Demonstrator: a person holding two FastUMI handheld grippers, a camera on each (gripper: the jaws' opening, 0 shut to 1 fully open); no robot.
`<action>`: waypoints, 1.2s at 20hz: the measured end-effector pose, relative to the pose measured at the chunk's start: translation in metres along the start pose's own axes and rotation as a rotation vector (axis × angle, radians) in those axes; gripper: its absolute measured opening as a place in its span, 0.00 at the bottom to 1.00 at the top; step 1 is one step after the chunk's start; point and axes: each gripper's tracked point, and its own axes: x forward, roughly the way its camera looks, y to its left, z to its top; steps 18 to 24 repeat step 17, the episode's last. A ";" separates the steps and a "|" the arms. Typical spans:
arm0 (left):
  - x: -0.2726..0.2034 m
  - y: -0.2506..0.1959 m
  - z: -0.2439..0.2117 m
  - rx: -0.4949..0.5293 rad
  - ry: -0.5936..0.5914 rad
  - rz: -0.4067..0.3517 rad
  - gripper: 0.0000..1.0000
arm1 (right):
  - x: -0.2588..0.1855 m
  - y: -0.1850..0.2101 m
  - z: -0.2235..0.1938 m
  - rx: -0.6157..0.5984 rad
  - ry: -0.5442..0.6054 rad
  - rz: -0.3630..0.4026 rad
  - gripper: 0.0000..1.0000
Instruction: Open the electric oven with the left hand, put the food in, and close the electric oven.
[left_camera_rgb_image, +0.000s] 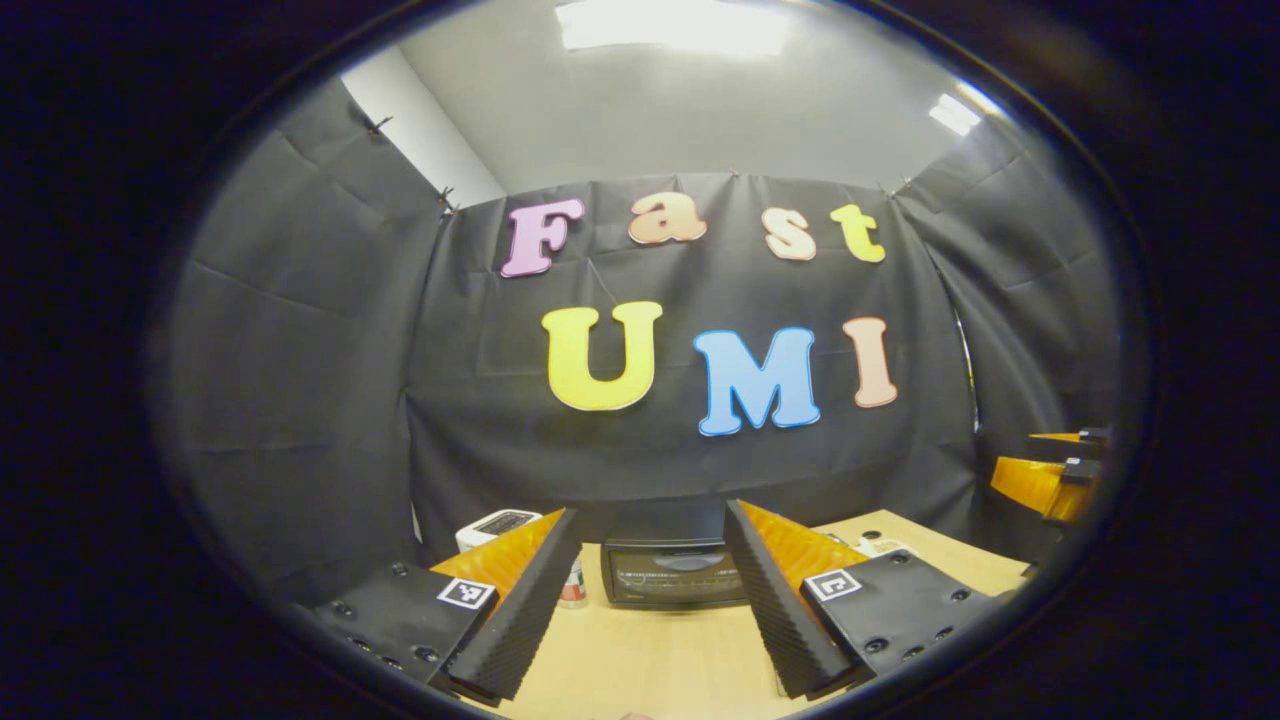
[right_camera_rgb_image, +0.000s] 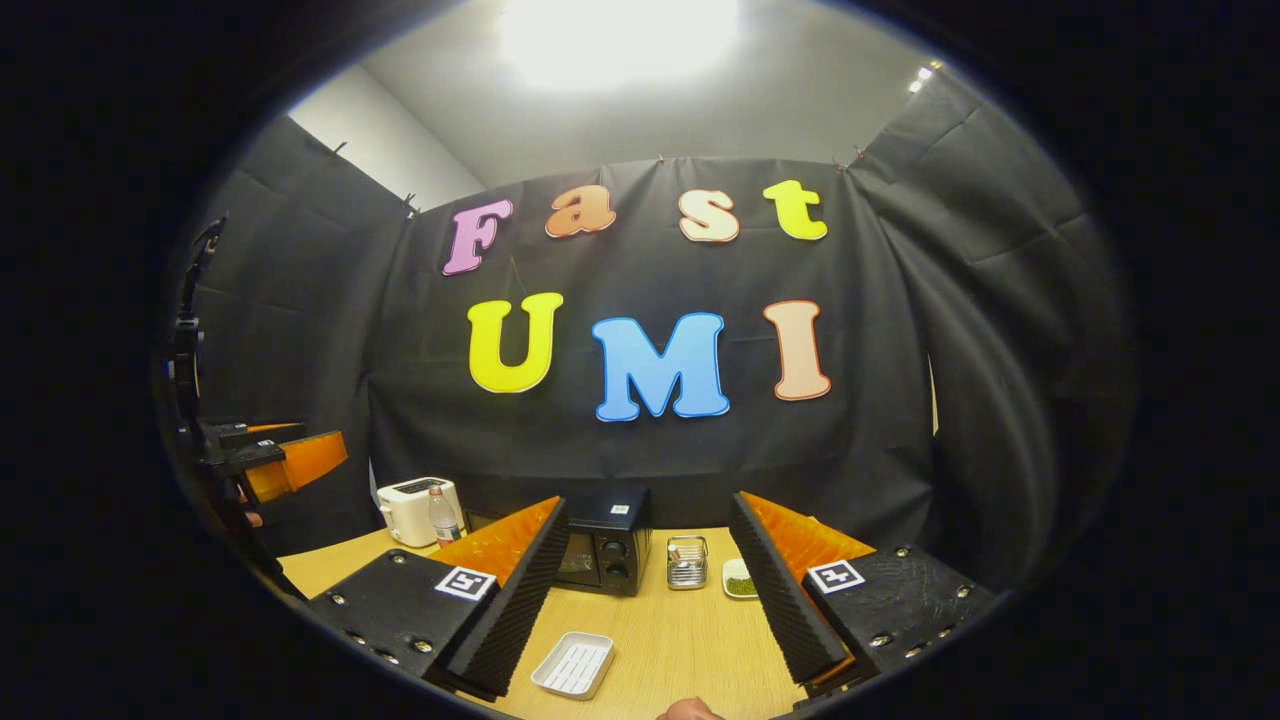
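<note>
The black electric oven (left_camera_rgb_image: 672, 575) stands at the back of the wooden table, its glass door shut, straight ahead between the fingers of my left gripper (left_camera_rgb_image: 650, 512), which is open and empty and well short of it. From the right gripper view the oven (right_camera_rgb_image: 600, 548) lies ahead and a little left, knobs on its right side. My right gripper (right_camera_rgb_image: 649, 500) is open and holds nothing. A small dish with green food (right_camera_rgb_image: 740, 580) sits right of the oven. A white ridged tray (right_camera_rgb_image: 573, 664) lies on the table near the right gripper's left finger.
A white toaster (right_camera_rgb_image: 420, 510) and a clear bottle (right_camera_rgb_image: 443, 517) stand left of the oven. A small metal basket (right_camera_rgb_image: 687, 562) sits between the oven and the dish. The left gripper (right_camera_rgb_image: 285, 462) hangs at the far left, the right gripper (left_camera_rgb_image: 1050, 480) at the far right.
</note>
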 end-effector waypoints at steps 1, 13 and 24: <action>-0.003 0.004 0.002 -0.003 -0.006 0.001 1.00 | -0.001 0.005 0.003 -0.003 -0.010 0.000 0.98; -0.019 0.036 0.014 0.033 -0.032 0.009 1.00 | 0.002 0.034 0.016 -0.007 -0.032 0.006 0.97; -0.016 0.039 0.017 0.029 -0.039 0.011 1.00 | 0.006 0.038 0.017 -0.012 -0.029 0.010 0.98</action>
